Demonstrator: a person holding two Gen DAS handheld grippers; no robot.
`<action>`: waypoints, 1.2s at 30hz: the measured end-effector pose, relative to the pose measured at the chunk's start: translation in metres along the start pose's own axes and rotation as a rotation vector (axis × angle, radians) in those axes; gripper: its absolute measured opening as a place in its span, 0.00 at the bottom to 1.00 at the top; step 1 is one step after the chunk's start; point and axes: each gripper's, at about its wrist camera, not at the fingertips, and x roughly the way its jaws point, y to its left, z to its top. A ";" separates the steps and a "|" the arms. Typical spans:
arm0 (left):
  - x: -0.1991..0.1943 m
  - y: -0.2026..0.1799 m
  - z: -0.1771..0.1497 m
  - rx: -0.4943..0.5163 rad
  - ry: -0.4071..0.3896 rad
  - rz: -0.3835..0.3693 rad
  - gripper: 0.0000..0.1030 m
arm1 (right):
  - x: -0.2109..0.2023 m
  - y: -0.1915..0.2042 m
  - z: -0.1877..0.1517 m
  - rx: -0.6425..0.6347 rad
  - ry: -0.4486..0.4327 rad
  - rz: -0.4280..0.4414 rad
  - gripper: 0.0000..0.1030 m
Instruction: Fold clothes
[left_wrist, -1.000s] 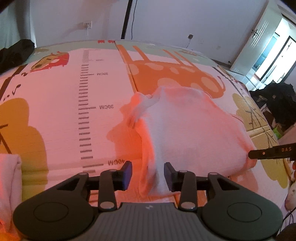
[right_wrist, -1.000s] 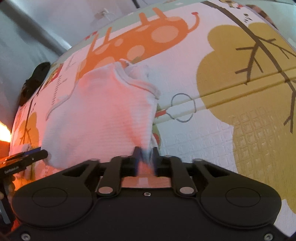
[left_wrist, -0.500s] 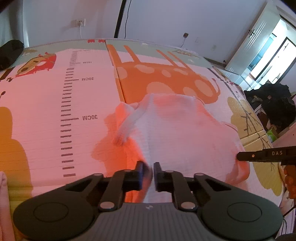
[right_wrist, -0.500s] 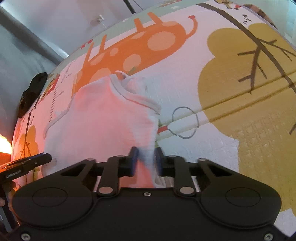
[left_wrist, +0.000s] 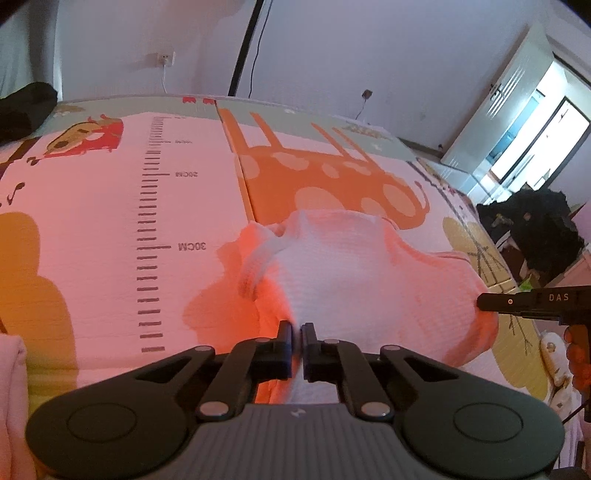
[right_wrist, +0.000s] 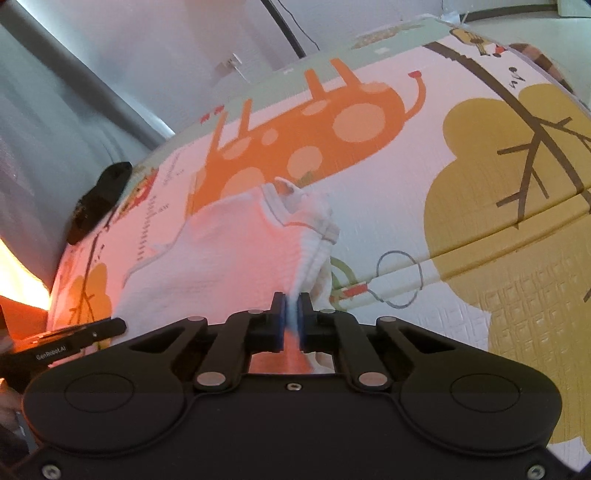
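A white waffle-knit garment (left_wrist: 354, 273) lies spread on the printed play mat (left_wrist: 110, 221), its far end bunched near the orange giraffe print. My left gripper (left_wrist: 297, 328) is shut on the garment's near left edge, which is lifted off the mat. In the right wrist view the same garment (right_wrist: 221, 258) stretches leftward, and my right gripper (right_wrist: 291, 299) is shut on its near right corner, cloth pinched between the blue pads. The other gripper's tip shows at each view's side (left_wrist: 517, 301), (right_wrist: 74, 336).
A pink cloth (left_wrist: 11, 398) sits at the left edge by my left gripper. A black item (right_wrist: 99, 199) rests on the mat's far corner. Dark clutter (left_wrist: 535, 229) stands off the mat to the right, near an open doorway (left_wrist: 535, 147).
My left gripper went from open around the garment's edge to shut on it. Both grippers have lifted and drawn the near edge toward me, pulling the cloth taut.
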 end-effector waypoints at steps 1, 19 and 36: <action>-0.002 0.001 -0.002 -0.004 -0.006 -0.004 0.06 | -0.003 0.000 0.000 0.001 -0.007 0.006 0.05; 0.005 0.014 -0.024 -0.002 0.067 0.087 0.15 | -0.001 -0.022 -0.025 0.022 0.048 -0.056 0.08; 0.005 -0.041 0.011 0.136 -0.065 0.063 0.22 | -0.005 0.052 0.007 -0.149 -0.066 0.009 0.08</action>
